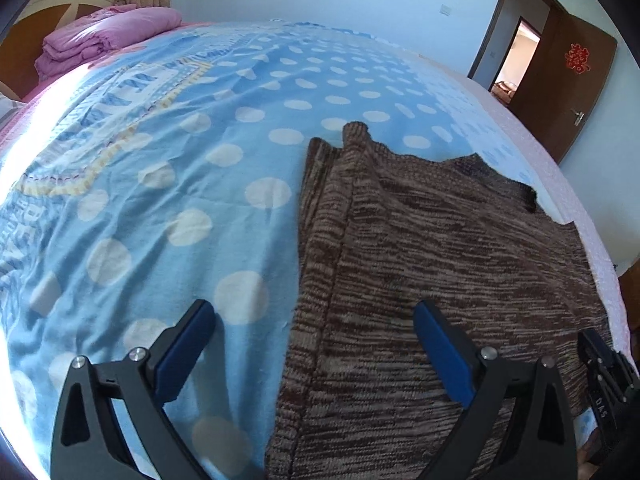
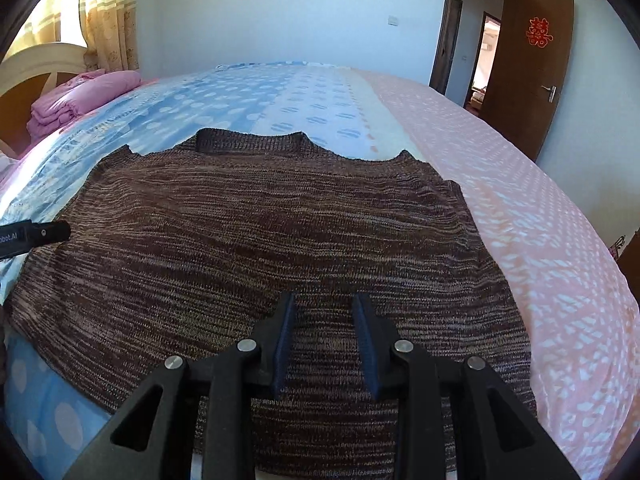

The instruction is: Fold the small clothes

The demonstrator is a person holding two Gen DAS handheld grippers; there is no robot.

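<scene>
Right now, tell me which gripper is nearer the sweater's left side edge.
Left. The left gripper straddles that edge of the brown sweater, one finger over the blue sheet. The right gripper hovers over the sweater's middle, near the hem.

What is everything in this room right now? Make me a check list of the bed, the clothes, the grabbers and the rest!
Surface: bed, blue dotted sheet, pink strip on one side.
Job's things: brown knit sweater spread flat, collar toward the far wall.
Clutter: folded pink quilt by the headboard.
Grippers: left gripper open wide over the sweater's edge; right gripper narrowly open above the sweater, nothing held.
Cables: nothing seen.
Surroundings: open brown door, curtains.
</scene>
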